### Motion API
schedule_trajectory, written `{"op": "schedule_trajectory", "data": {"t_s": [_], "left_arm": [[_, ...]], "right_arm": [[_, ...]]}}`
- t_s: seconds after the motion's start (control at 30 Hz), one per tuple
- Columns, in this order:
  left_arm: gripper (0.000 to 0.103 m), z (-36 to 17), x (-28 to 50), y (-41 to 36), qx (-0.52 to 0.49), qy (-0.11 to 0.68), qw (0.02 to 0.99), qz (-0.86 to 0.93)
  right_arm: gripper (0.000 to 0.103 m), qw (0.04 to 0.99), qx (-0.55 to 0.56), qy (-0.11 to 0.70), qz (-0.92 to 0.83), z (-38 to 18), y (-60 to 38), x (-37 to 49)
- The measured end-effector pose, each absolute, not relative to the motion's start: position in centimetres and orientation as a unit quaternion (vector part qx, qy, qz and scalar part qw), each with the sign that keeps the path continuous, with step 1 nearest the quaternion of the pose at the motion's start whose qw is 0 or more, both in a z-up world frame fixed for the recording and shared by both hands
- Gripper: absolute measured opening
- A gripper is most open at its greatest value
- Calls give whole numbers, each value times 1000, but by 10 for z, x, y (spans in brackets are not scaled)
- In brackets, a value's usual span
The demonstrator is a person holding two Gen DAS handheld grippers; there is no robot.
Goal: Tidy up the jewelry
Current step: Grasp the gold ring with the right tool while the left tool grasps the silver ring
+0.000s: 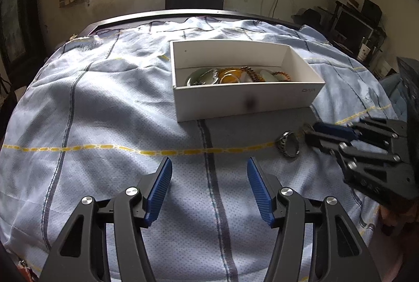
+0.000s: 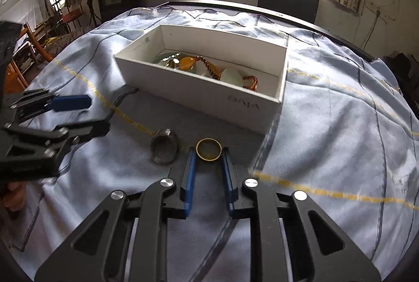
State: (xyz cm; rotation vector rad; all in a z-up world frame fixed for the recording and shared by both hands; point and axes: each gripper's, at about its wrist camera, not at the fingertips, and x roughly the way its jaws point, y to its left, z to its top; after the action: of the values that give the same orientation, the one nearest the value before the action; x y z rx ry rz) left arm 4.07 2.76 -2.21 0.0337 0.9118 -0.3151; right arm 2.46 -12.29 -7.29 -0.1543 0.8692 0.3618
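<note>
The step in hand looked to be the pickup of one of the last loose pieces for the box. On the desk, covered with a pale blue cloth (image 2: 340, 124) crossed by dark and yellow stripes, stood an open white cardboard box (image 2: 209, 101) that already held amber-coloured beads, pale green stones and a bangle or two. Two pieces lay on the cloth just in front of it: a thin gold-coloured ring (image 2: 209, 149) lying flat, and just beside it a wider dark metal ring (image 2: 164, 149) tipped on its edge.

The right claw (image 2: 209, 151), with its blue ribbed pads, was low over the cloth with its jaws partly drawn in, one pad on each side of the gold ring. The pads stood very near the band, but whether they already pressed it could not be told from the right wrist view. In the left wrist view the same claw (image 1: 310, 132) reached in from the right beside the dark ring (image 1: 288, 143).

The left claw (image 1: 209, 174) hovered over bare cloth nearer the person, its jaws spread wide and holding nothing.

The next move probably called for closing the right claw gently on the gold ring, since a thin flat band might slip or flip, then lifting it clear over the near wall of the box and letting it go inside. The dark ring would remain for afterwards.
</note>
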Motion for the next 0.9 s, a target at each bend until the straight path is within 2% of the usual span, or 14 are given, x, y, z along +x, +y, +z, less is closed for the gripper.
{"op": "schedule_trajectory", "data": {"t_s": [0.17,0.37,0.63,0.9], "left_arm": [[66,-15,33,15,18,420,889,-181],[67,-16,32,-23,69,410,887,-199],[66,-30,49,-56,65,426,873,-229],[49,-38,53,-56,62,435,869,-228]], "right_arm": [[18,884,-49,427,184,-69,-132,-5],[18,876,-29,440,193,-76,-137,-9],[19,873,-6,448,192,-77,-154,-6],[19,870,1,452,196,-77,-157,-5]]}}
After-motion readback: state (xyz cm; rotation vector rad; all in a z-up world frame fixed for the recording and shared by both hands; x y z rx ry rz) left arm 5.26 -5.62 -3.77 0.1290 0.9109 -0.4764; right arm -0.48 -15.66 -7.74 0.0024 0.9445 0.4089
